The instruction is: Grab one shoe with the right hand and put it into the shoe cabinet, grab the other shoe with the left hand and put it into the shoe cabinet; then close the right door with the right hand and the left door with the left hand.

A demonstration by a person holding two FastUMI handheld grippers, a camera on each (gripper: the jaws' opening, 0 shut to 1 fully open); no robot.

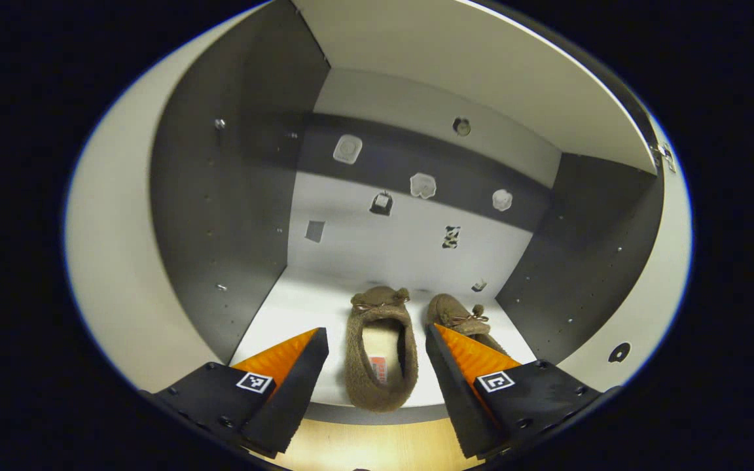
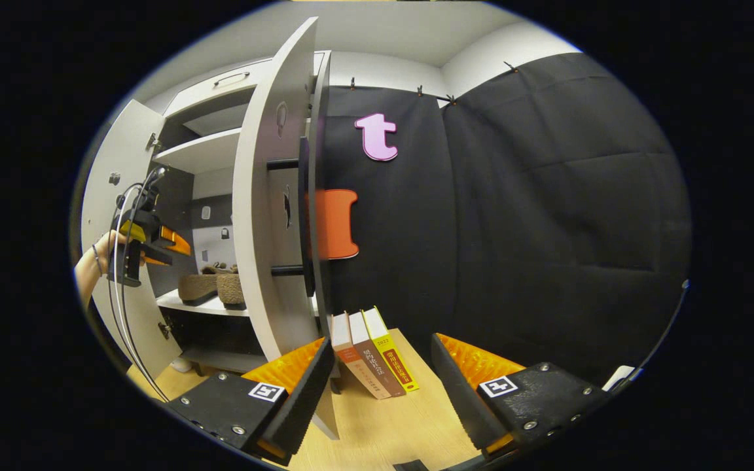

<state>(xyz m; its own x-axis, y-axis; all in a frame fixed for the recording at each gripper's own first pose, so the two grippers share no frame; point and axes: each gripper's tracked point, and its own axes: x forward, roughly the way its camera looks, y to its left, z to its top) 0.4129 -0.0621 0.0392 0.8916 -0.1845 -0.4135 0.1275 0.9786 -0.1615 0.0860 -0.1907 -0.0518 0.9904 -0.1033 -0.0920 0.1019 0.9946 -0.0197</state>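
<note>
Both shoes point(image 1: 380, 347) point(image 1: 462, 317) side by side on shoe cabinet point(image 1: 220, 216) shelf, toes to back wall; left tongs point(image 1: 377, 356) released, empty, at shelf front; right tongs point(image 2: 382, 373) released nr open right door point(image 2: 272, 216).

Two shoes point(image 1: 381, 353) on the cabinet shelf point(image 1: 298, 314) — fuzzy, matt, a nappy fleece-like cloth all over, with a paler smooth lining inside the nearer one. The shelf looks like smooth laminated board, faintly sheeny under the light; the cabinet side panels point(image 1: 220, 222) are the same board, matt. Small shiny metal screw heads dot those panels. Over in the right gripper view, the desk point(image 2: 383, 425) has a smooth pale wood grain — and the books point(image 2: 370, 356) show glossy paper spines.
</note>
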